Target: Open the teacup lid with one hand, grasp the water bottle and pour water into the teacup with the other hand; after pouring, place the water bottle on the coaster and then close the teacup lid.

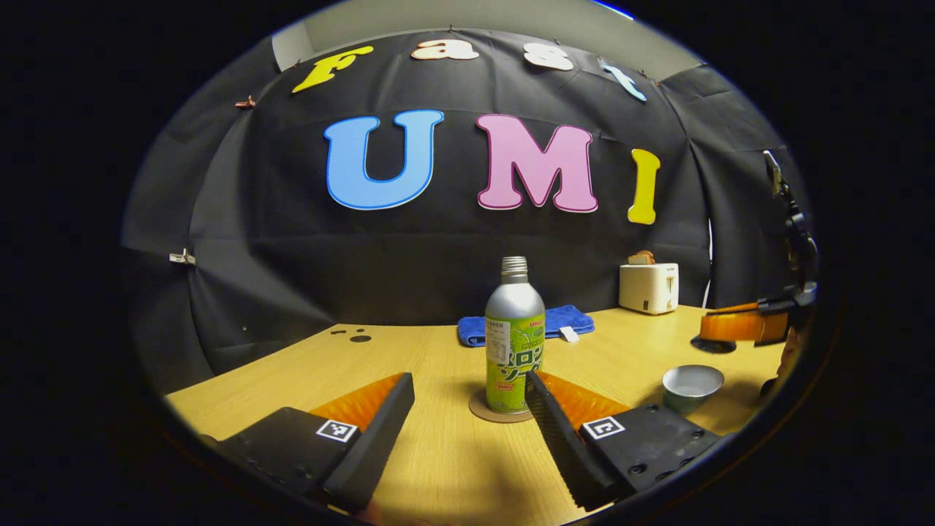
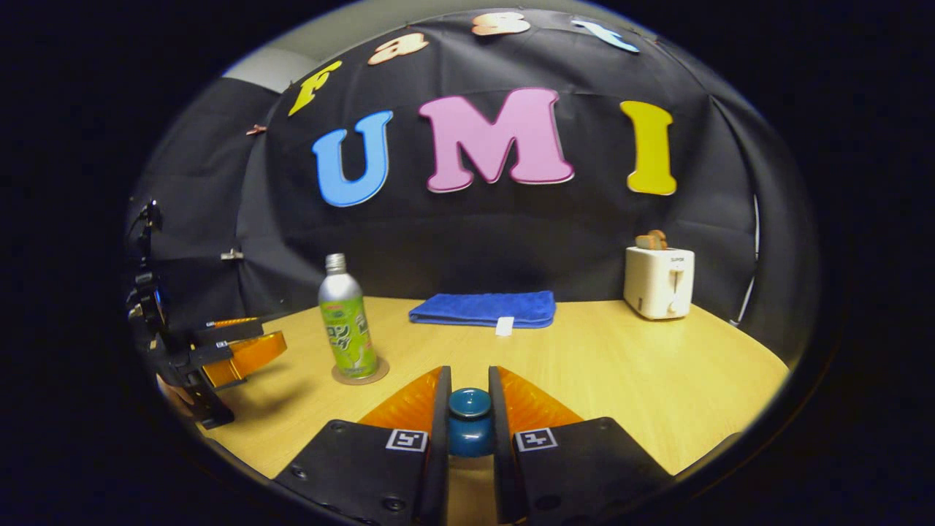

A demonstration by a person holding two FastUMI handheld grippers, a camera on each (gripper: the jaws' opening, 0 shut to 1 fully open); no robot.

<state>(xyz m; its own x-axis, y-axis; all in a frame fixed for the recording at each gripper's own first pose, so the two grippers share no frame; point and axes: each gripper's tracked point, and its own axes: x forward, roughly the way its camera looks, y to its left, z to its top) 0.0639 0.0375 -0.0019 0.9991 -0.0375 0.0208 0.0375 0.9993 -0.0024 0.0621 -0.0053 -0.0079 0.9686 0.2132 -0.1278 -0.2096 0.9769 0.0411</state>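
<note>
- Surface: a light wooden table (image 2: 621, 365) backed by black cloth; a folded blue towel (image 2: 482, 308) and a white toaster (image 2: 659, 281) stand along its far edge.
- Water bottle (image 1: 514, 336): upright on a round coaster (image 1: 482, 410), silver neck, green label; the label's writing is not read here.
- Teacup (image 1: 691, 386): uncovered, right of the bottle, well apart from it.
- Left gripper (image 1: 467, 409): jaws wide, holding nothing, the bottle standing just beyond them.
- Right gripper (image 2: 469, 409): jaws narrow, clamped on the blue knob of the teacup lid (image 2: 470, 422), with bare tabletop ahead.
</note>
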